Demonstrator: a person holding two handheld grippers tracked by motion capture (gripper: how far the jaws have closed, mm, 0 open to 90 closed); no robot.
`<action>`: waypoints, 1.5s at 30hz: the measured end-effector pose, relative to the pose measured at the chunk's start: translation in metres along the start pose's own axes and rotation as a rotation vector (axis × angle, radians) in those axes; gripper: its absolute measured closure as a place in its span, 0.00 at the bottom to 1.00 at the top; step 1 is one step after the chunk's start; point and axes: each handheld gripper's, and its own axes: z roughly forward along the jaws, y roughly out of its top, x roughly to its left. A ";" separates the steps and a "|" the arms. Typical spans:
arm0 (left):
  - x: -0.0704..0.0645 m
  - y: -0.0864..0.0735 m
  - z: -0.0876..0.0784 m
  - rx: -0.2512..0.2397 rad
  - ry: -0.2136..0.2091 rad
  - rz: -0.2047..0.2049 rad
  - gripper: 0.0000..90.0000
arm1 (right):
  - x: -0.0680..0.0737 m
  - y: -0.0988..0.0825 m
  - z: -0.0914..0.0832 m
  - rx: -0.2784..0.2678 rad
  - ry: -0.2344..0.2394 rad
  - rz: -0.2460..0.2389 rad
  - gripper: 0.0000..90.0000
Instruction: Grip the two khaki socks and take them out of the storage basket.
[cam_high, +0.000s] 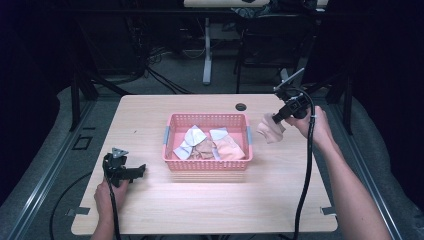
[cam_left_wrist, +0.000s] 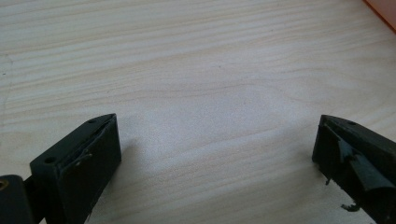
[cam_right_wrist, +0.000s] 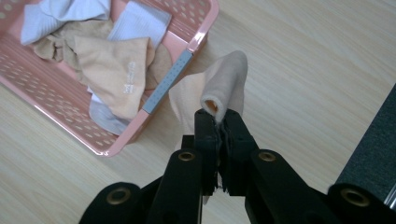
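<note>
Right gripper (cam_right_wrist: 218, 122): jaws clamped on a beige sock (cam_right_wrist: 224, 84), held beside the pink basket (cam_high: 207, 165) | Left gripper (cam_left_wrist: 215, 154): jaws wide apart, empty, over the tabletop (cam_left_wrist: 196, 70)

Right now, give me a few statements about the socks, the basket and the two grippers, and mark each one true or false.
1. The right gripper is shut on a beige sock. True.
2. That sock lies inside the basket. False: it hangs outside, beside the basket's right end, above the table.
3. The left gripper holds a white sock. False: its fingers stand wide open with only bare table between them.
4. The basket holds both white and beige socks. True.
5. The basket is blue. False: it is pink.
</note>
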 end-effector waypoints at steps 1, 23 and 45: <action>0.000 0.000 0.000 0.000 0.000 0.000 0.01 | -0.002 -0.001 0.002 0.010 -0.005 0.005 0.96; -0.001 0.000 0.000 -0.001 0.000 -0.005 0.01 | -0.030 -0.029 0.055 0.127 -0.027 0.082 0.96; 0.000 0.000 0.000 0.003 0.000 0.001 0.01 | -0.042 -0.044 0.089 0.154 -0.074 0.169 0.54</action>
